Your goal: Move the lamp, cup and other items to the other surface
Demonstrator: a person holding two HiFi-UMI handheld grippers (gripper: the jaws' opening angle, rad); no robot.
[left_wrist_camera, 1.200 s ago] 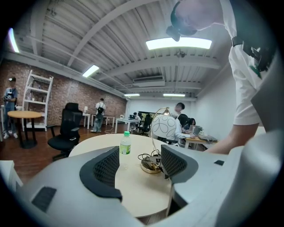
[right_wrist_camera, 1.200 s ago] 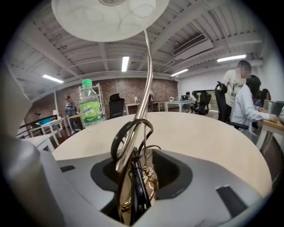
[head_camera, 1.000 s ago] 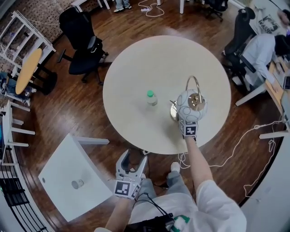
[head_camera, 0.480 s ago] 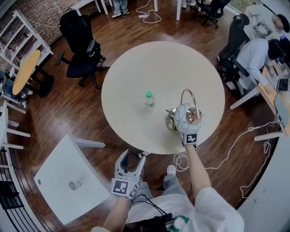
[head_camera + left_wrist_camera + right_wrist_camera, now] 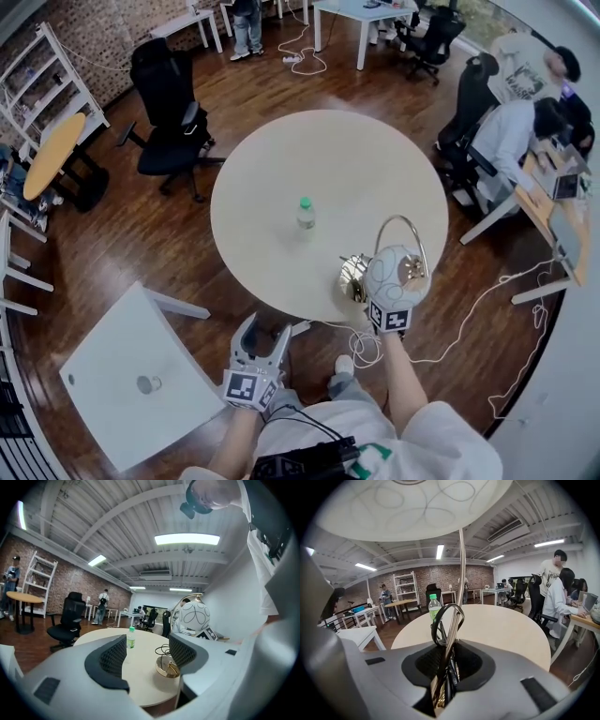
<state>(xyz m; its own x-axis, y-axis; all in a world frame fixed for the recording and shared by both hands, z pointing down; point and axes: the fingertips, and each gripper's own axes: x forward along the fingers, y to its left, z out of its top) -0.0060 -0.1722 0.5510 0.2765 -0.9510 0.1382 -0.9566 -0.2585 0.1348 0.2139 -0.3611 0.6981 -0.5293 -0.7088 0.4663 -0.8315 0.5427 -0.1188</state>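
My right gripper [image 5: 386, 302] is shut on the thin metal stem [image 5: 451, 653] of the lamp, just above the coiled black cord [image 5: 446, 620]. The lamp's white patterned globe shade [image 5: 394, 272] hides the jaws in the head view. Its gold base [image 5: 354, 277] hangs tilted over the round table's [image 5: 328, 169] near edge. A green-capped bottle [image 5: 306, 214] stands mid-table. A cup [image 5: 147, 383] sits on the white square table [image 5: 112, 347] at lower left. My left gripper [image 5: 265, 330] is held low beside me, open and empty; past its pads I see the bottle [image 5: 130, 637] and lamp base [image 5: 168, 669].
Black office chairs [image 5: 169, 103] stand behind the round table on the wooden floor. People sit at desks at the right [image 5: 511, 131]. A white cable [image 5: 450, 337] lies on the floor by my right side. A white shelf [image 5: 56, 66] and a small wooden table [image 5: 54, 155] are at the left.
The lamp, gripped by my right gripper, has come from the table's right middle toward its near edge. My left gripper stays low and open.
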